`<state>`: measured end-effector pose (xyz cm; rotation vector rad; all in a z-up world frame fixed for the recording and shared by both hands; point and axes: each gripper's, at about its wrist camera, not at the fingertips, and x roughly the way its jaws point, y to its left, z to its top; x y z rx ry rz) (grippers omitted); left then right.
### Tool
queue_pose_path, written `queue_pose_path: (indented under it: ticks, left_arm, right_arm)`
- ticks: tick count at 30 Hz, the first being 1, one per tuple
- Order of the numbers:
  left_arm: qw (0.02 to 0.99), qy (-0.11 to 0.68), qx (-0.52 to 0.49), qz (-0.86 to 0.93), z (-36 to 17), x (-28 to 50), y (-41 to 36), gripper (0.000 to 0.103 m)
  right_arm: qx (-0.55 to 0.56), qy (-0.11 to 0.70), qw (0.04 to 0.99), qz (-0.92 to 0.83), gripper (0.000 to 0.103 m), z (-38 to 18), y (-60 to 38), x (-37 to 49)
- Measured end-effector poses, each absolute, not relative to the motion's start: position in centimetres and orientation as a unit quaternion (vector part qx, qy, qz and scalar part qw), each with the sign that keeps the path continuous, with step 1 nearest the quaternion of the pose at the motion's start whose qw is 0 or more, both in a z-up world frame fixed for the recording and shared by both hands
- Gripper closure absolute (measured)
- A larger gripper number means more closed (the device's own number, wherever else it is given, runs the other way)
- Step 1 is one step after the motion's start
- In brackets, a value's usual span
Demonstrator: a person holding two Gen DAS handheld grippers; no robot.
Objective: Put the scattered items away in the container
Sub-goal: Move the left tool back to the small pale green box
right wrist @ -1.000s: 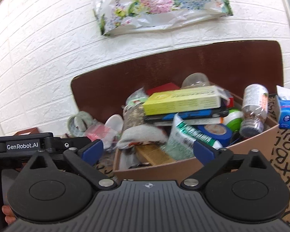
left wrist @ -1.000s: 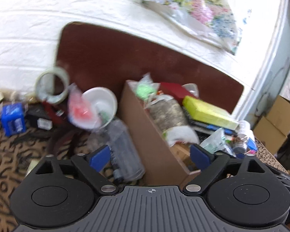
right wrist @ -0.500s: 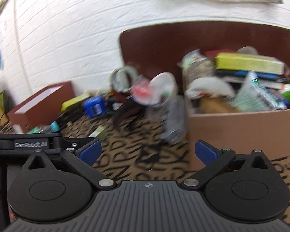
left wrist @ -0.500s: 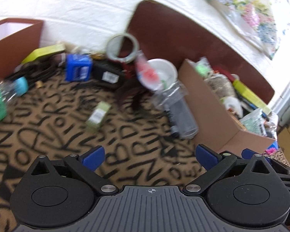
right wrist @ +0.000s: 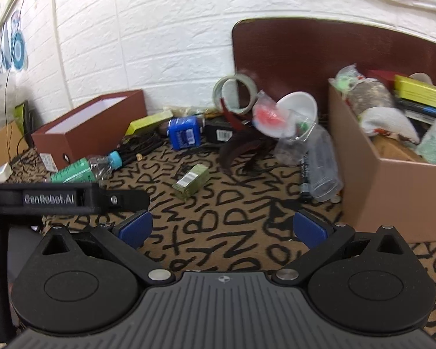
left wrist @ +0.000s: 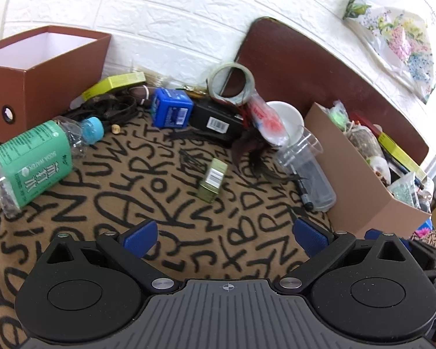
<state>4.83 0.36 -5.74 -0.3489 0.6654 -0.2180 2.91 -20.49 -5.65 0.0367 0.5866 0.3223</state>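
Observation:
A tan cardboard box (left wrist: 360, 180) (right wrist: 392, 192) stands at the right, full of several items. Loose items lie on the lettered cloth: a small olive box (left wrist: 212, 179) (right wrist: 191, 181), a green soda-water bottle (left wrist: 32, 160) (right wrist: 81, 171), a blue box (left wrist: 171, 111) (right wrist: 184, 135), a black box (left wrist: 216, 122), a tape roll (left wrist: 232, 85) (right wrist: 236, 94), a white bowl (left wrist: 284, 119) (right wrist: 298, 110) and a clear bottle (left wrist: 308, 171) (right wrist: 319, 168) beside the cardboard box. My left gripper (left wrist: 225, 237) is open and empty above the cloth, short of the olive box. My right gripper (right wrist: 222, 229) is open and empty too.
A brown open box (left wrist: 40, 69) (right wrist: 87, 128) stands at the left by the white brick wall. A dark brown board (left wrist: 314, 67) leans on the wall behind the cardboard box. Black cords (left wrist: 110, 107) lie near a yellow-green box (left wrist: 113, 85). The left gripper's body (right wrist: 66, 199) crosses the right wrist view.
Both grippers have swung left, away from the cardboard box, and now face the scattered items on the cloth. Both stay open and empty.

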Motion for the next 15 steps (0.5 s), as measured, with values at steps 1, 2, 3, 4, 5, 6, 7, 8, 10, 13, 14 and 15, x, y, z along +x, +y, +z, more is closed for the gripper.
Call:
queue_pose_path:
  ticks: [1,2,3,4,5,6,7,8,10,13,14,15]
  left_arm:
    - [0.923,0.327,-0.172,-0.109,-5.8,5.2,0.5,0.000]
    - [0.922,0.329,-0.172,-0.113,-5.9,5.7,0.6,0.000]
    - [0.921,0.332,-0.170,-0.115,-6.0,6.2,0.7,0.000]
    - [0.920,0.334,-0.165,-0.118,-6.0,6.7,0.6,0.000]
    - [0.920,0.336,-0.158,-0.121,-6.1,7.3,0.6,0.002]
    - [0.921,0.339,-0.151,-0.122,-6.2,7.8,0.4,0.004]
    - [0.921,0.342,-0.143,-0.124,-6.4,8.4,0.4,0.005]
    - [0.920,0.344,-0.138,-0.126,-6.5,8.9,0.3,0.007]
    - [0.918,0.350,-0.131,-0.132,-6.7,9.9,0.4,0.009]
    - [0.915,0.358,-0.126,-0.138,-7.1,11.6,0.5,0.015]
    - [0.913,0.361,-0.124,-0.141,-7.3,12.2,0.6,0.019]
    - [0.912,0.365,-0.122,-0.143,-7.5,12.7,0.6,0.023]
  right_arm:
    - [0.014,0.294,0.943,0.158,0.000,-5.9,-20.1,3.1]
    - [0.010,0.300,0.941,0.157,0.000,-6.3,-19.5,3.4]
    - [0.006,0.307,0.939,0.156,0.000,-6.7,-19.0,3.8]
    - [0.000,0.312,0.937,0.156,0.000,-7.1,-18.4,4.2]
    - [-0.007,0.317,0.935,0.157,0.000,-7.5,-17.8,4.5]
    - [-0.014,0.319,0.934,0.159,0.000,-7.9,-17.2,4.8]
    - [-0.021,0.320,0.934,0.160,0.000,-8.2,-16.6,5.1]
    - [-0.027,0.319,0.933,0.162,0.000,-8.5,-16.1,5.4]
    - [-0.033,0.317,0.934,0.160,0.000,-9.0,-15.3,6.2]
    - [-0.033,0.320,0.933,0.160,0.001,-9.7,-14.4,7.6]
    - [-0.028,0.320,0.933,0.164,0.004,-9.8,-14.3,8.1]
    - [-0.022,0.321,0.932,0.169,0.009,-10.0,-14.2,8.6]
